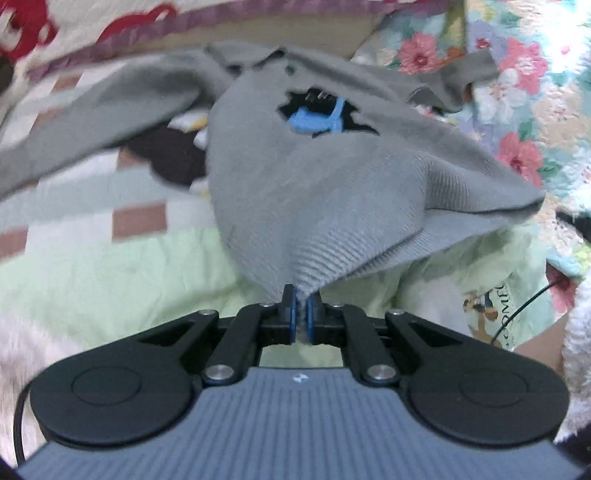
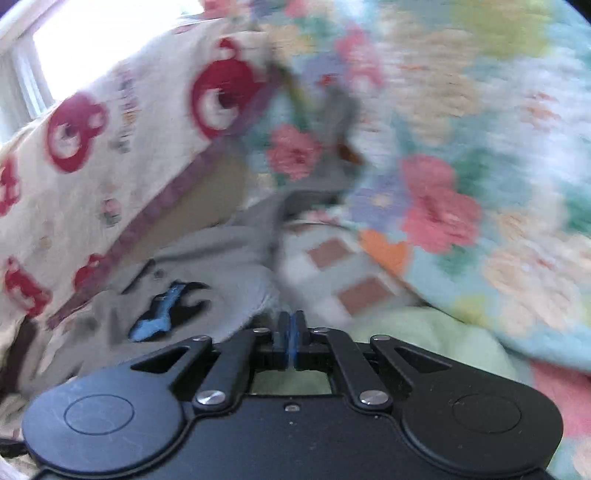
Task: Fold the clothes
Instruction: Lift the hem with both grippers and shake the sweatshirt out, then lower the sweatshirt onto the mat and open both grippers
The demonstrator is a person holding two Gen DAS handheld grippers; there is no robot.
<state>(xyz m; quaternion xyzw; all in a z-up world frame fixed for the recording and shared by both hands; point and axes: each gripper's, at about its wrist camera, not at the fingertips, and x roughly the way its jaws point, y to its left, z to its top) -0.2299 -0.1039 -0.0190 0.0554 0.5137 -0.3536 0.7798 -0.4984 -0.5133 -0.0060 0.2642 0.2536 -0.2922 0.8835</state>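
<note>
My left gripper [image 1: 301, 301] pinches a fold of the grey knit top [image 1: 314, 192], its two blue-padded fingers pressed together on the ribbed cloth. The garment hangs lifted above the pale green sheet [image 1: 110, 273], spreading away from the grip toward its collar, one sleeve trailing to the left and a corner jutting out to the right. A ragged hole in the fabric shows a blue-and-black patch [image 1: 317, 118] of something behind it; what it is I cannot tell. Beneath the lifted top lie a checked blanket [image 1: 136, 221] and a dark brown item [image 1: 173, 158]. A floral quilt [image 1: 524, 74] borders the scene on the right, with a red-printed cloth [image 1: 110, 26] across the back.

My right gripper [image 2: 292, 332], seen through heavy motion blur, has its fingers brought together, and nothing can be made out between them. It sits just beside the edge of the grey top [image 2: 207, 258], which lies to its left, with the floral quilt [image 2: 461, 166] filling the right side.
</note>
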